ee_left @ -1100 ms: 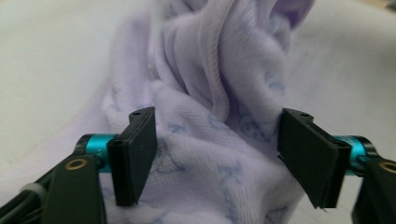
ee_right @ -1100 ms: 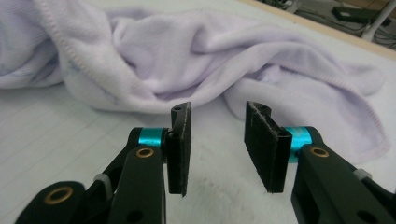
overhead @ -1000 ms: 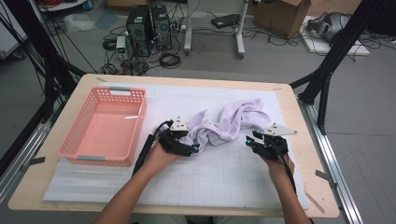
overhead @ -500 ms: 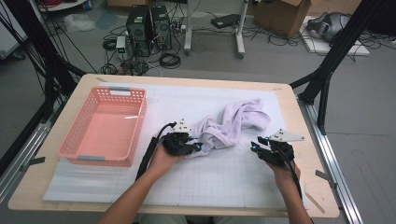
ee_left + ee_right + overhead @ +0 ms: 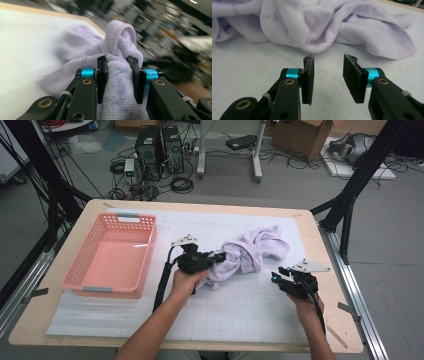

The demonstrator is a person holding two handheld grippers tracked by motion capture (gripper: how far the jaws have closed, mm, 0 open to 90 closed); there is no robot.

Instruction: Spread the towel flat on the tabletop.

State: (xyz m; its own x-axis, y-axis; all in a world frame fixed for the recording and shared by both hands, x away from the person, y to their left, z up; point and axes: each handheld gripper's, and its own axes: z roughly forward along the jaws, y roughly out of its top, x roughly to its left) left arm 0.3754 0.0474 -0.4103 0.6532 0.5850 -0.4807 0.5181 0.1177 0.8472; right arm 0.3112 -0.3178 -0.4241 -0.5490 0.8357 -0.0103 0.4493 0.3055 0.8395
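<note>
Left gripper [image 5: 117, 75] just closed, pinching a thick fold of the lilac towel [image 5: 250, 252] between its pads. Right gripper [image 5: 328, 75] open, empty, towel hem just ahead. Might slip free if lifted: bunched terry, shallow bite, loose bulk dragging.

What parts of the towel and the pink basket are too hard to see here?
- Towel: in the left gripper view the left hand-held gripper is shut on a fold, so the pinched cloth is hidden; the rest behind is blurred.
- Towel's left end: cut off by the right gripper view's edge, beyond the open right hand-held gripper.
- Basket: in the high view its near wall hides the floor just behind it.
</note>
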